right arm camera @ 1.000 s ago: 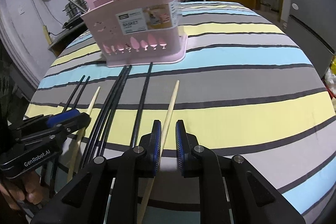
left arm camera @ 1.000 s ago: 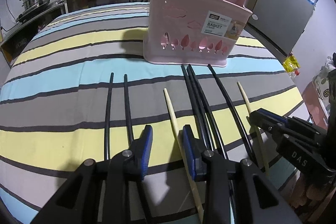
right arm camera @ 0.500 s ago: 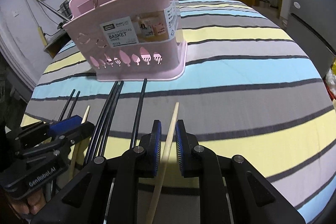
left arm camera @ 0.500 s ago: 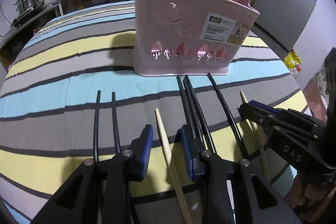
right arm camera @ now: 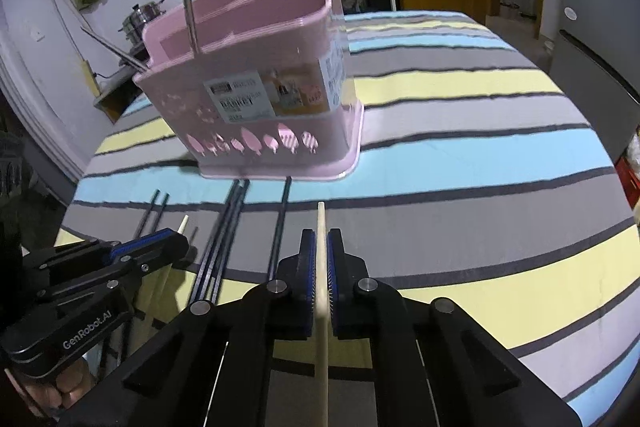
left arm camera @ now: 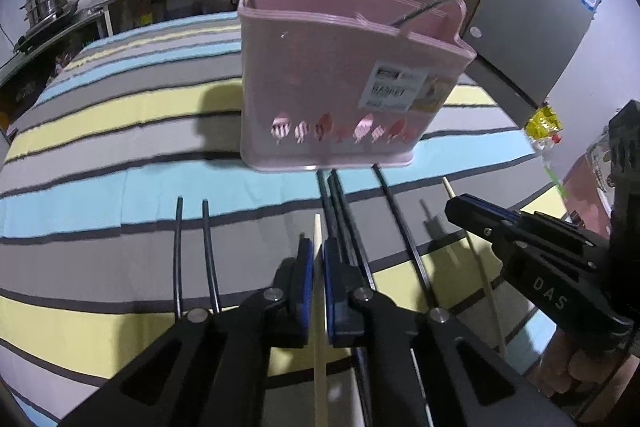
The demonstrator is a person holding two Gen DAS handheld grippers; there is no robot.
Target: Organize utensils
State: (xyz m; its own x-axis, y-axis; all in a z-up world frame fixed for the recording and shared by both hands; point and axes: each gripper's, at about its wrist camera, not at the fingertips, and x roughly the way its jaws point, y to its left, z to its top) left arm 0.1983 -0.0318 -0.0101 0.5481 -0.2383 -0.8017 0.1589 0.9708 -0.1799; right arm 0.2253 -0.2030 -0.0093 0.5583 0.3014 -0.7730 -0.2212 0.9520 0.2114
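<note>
Wooden chopsticks sit clamped in both tongs, left tongs and right tongs.

- Left black plastic hand-held gripper: angular fingers, ribbed blue pads, silver round screws at the pivots; "GenRobot.AI" in white on its side.
- Right black plastic hand-held gripper: same build; "DAS" in white on its side.

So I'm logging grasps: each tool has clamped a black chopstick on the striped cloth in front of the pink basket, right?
Not quite: the sticks are pale wooden chopsticks, not black. The left wrist view shows the left tool shut on one pale wooden chopstick; the right wrist view shows the right tool shut on the other. The rest stands.
</note>
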